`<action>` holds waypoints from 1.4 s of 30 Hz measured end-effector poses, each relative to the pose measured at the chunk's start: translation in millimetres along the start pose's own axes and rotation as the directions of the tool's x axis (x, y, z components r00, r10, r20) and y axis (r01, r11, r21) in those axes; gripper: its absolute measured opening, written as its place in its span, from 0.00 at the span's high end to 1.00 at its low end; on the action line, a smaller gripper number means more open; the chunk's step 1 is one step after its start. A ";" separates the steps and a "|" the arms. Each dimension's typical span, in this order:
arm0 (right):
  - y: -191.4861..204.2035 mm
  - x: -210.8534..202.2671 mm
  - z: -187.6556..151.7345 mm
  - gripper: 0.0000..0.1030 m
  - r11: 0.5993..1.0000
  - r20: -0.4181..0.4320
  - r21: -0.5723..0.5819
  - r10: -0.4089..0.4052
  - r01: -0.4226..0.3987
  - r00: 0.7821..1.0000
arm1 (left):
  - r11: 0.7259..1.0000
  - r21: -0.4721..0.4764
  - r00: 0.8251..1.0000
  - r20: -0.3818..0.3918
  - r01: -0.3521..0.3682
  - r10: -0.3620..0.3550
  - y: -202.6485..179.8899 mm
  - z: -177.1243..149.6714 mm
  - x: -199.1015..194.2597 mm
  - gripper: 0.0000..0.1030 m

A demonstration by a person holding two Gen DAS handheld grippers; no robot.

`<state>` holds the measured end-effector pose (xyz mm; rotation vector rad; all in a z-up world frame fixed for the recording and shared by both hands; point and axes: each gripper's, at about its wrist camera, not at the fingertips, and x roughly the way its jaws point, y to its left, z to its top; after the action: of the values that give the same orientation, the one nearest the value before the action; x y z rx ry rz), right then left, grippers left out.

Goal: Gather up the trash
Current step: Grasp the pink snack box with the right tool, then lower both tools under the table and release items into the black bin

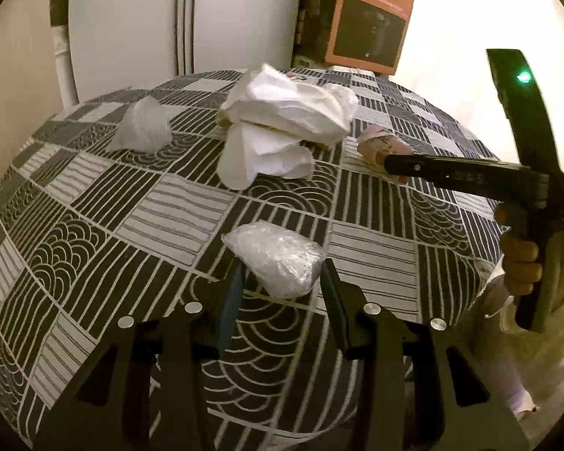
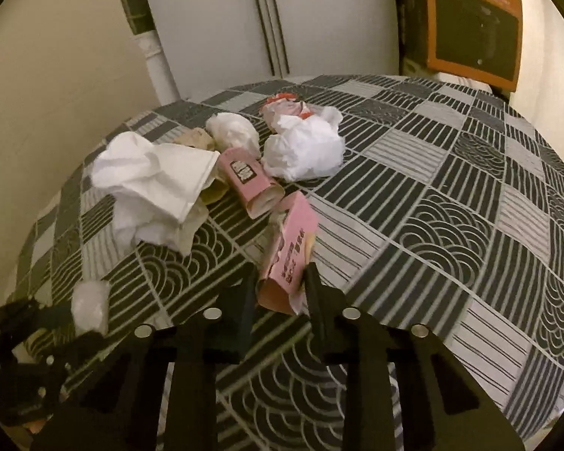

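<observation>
Left gripper [image 1: 280, 282] fingers pinch a crumpled clear plastic wad [image 1: 276, 259] on the patterned tabletop [image 1: 376, 240] — right gripper [image 2: 280, 289] fingers clamp a flattened pink carton [image 2: 287, 259], near end lifted.

A: From the left wrist, the right gripper [image 1: 389, 165] covers most of the pink carton [image 1: 376, 144]; only a pale end shows. Print unreadable.

B: From the right wrist, that pink carton [image 2: 287, 259] is motion-blurred; lettering illegible. Its near end sits behind the fingers [image 2: 314, 285].

A: The crumpled white paper [image 1: 282, 127] hides something tan beneath; cannot tell what.

B: Same pile here, white paper [image 2: 150, 184] over a yellowish scrap. The left gripper [image 2: 56, 338] is a dark smear, cut off by the frame's edge.

A: The orange box [image 1: 372, 18] is cropped at the top. The person's hand [image 1: 522, 263] is partly hidden by the handle.
</observation>
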<state>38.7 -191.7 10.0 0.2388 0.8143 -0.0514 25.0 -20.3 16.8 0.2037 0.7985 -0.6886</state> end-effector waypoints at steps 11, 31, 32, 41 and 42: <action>-17.2 -60.1 -43.8 0.79 0.999 0.072 0.026 0.042 -0.044 0.996 | 0.997 0.066 0.999 -0.040 0.028 -0.025 -44.2 -6.8 -10.3 0.59; -4.2 -131.2 -149.7 0.79 0.993 0.061 -0.066 0.098 -0.094 0.993 | 0.992 0.125 0.999 -0.018 0.032 -0.030 -106.2 -69.6 -53.3 0.59; -3.1 -133.0 -154.0 0.79 0.993 0.056 -0.070 0.103 -0.099 0.993 | 0.991 0.124 0.999 -0.016 0.047 -0.045 -108.2 -74.8 -55.9 0.59; 9.1 -135.3 -195.2 0.79 0.983 -0.027 -0.094 0.154 -0.156 0.988 | 0.989 0.137 0.997 -0.044 0.062 -0.056 -120.2 -105.8 -54.6 0.59; 10.9 -132.7 -198.6 0.79 0.984 -0.035 -0.102 0.145 -0.148 0.989 | 0.987 0.145 0.997 -0.055 0.062 -0.054 -121.9 -109.6 -51.4 0.59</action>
<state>-192.7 -141.5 -23.0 0.2005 0.8224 0.1331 -142.9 -42.9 -12.1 0.3333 0.8050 -0.8008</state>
